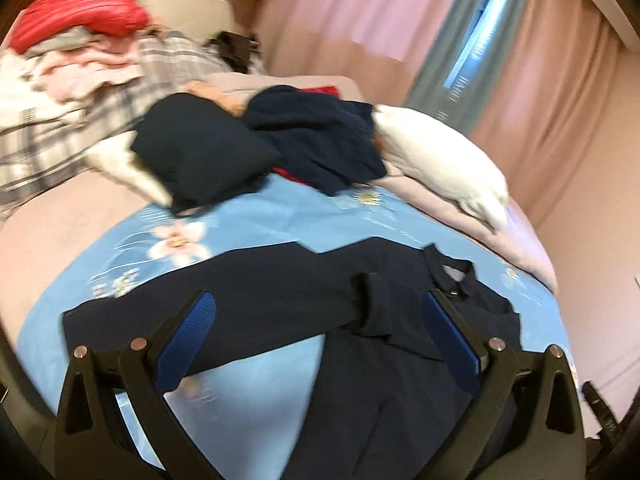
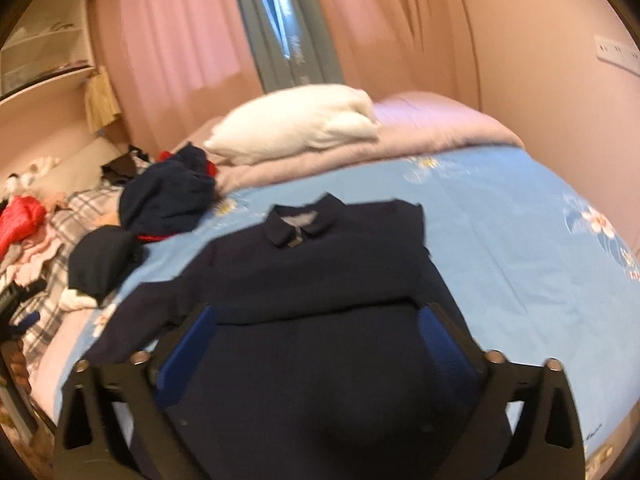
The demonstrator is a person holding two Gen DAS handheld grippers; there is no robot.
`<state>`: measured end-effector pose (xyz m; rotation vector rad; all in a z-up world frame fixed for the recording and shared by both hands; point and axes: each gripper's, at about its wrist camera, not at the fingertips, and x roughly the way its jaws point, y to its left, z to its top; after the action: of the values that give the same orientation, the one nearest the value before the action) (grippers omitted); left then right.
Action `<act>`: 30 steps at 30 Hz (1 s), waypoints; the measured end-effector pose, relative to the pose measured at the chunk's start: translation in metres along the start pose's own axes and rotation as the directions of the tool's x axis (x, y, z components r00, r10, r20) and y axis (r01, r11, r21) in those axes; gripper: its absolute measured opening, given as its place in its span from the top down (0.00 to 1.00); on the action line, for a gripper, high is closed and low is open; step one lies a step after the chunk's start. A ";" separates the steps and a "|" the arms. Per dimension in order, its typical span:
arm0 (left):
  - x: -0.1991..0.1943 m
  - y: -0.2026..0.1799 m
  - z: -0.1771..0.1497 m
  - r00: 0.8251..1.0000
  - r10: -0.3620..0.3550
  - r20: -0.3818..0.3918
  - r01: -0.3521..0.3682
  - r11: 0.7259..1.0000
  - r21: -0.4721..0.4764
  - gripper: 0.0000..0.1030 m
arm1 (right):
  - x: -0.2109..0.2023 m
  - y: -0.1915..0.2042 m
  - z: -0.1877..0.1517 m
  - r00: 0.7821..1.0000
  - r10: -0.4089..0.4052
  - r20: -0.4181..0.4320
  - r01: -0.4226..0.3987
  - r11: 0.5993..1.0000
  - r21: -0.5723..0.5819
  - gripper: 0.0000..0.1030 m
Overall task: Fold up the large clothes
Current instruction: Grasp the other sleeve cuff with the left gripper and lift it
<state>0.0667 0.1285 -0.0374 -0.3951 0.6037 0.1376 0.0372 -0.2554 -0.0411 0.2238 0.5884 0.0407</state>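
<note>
**Spotter:** Start at your tools. What have you got?

**Operator:** My left gripper [image 1: 320,328] is spread wide, blue pads [image 1: 188,340] well apart, nothing pinched between them. The cloth I see through the gap lies on the bed beneath, not in the jaws. My right gripper [image 2: 318,344] is the same: splayed fully, empty, hanging over dark fabric.

**Spotter:** And the garment?

**Operator:** A navy collared shirt [image 2: 320,264] lies flat on the blue floral sheet [image 2: 500,240], directly below and ahead of both tools. From the right wrist, the collar [image 2: 300,230] points away from me toward the white pillow [image 2: 304,120], so the long axis runs from me toward the head of the bed. One sleeve [image 1: 192,312] stretches out to my left; another sleeve end [image 1: 376,304] already lies across the chest.

**Spotter:** Which hand is nearer what?

**Operator:** Left sits over that stretched sleeve and the left body edge. Right sits squarely over the lower body. I reckon the outstretched sleeve is left's job next, folding inward across the long axis.

**Spotter:** Clutter?

**Operator:** A heap of dark clothes [image 1: 256,140] farther up, well apart from the shirt.
</note>
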 end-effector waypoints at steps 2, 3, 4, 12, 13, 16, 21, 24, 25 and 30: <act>-0.007 0.019 -0.008 0.998 0.056 0.006 -0.056 0.998 -0.029 0.00 | -0.003 0.008 0.001 1.000 0.013 0.018 -0.012 1.000 -0.017 0.01; -0.008 0.028 -0.012 0.997 0.083 0.004 -0.083 0.995 -0.047 0.00 | -0.005 0.014 0.001 0.999 0.019 0.030 -0.018 0.999 -0.027 0.01; -0.007 0.038 -0.017 0.994 0.106 -0.004 -0.106 0.992 -0.066 0.00 | -0.005 0.018 0.000 0.999 0.022 0.035 -0.021 0.999 -0.033 0.01; 0.005 0.107 -0.056 0.965 0.237 -0.115 -0.257 0.941 -0.218 0.00 | -0.001 0.039 -0.017 0.999 0.044 0.020 -0.043 0.996 -0.074 0.01; 0.007 0.116 -0.061 0.960 0.247 -0.129 -0.271 0.934 -0.232 0.00 | 0.001 0.041 -0.019 0.999 0.040 0.008 -0.039 0.996 -0.084 0.01; 0.009 0.129 -0.071 0.950 0.272 -0.150 -0.303 0.920 -0.248 0.00 | 0.006 0.044 -0.025 0.999 0.039 -0.034 -0.042 0.995 -0.087 0.01; 0.020 0.157 -0.083 0.938 0.289 -0.194 -0.336 0.894 -0.295 0.00 | 0.013 0.046 -0.033 0.996 0.030 -0.080 -0.036 0.997 -0.069 0.01; 0.029 0.173 -0.090 0.929 0.294 -0.226 -0.357 0.876 -0.325 0.00 | 0.014 0.050 -0.037 0.995 0.017 -0.097 -0.024 0.997 -0.075 0.01; 0.032 0.177 -0.092 0.924 0.299 -0.237 -0.367 0.869 -0.331 0.00 | 0.013 0.051 -0.037 0.995 0.013 -0.100 -0.021 0.997 -0.079 0.01; 0.043 0.201 -0.102 0.932 0.251 -0.263 -0.344 0.845 -0.410 0.02 | 0.013 0.054 -0.038 0.995 0.005 -0.104 -0.014 0.996 -0.088 0.01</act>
<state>0.0005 0.2723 -0.2030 -0.7721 0.8335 0.5532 0.0282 -0.1936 -0.0667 0.1388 0.6876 0.0881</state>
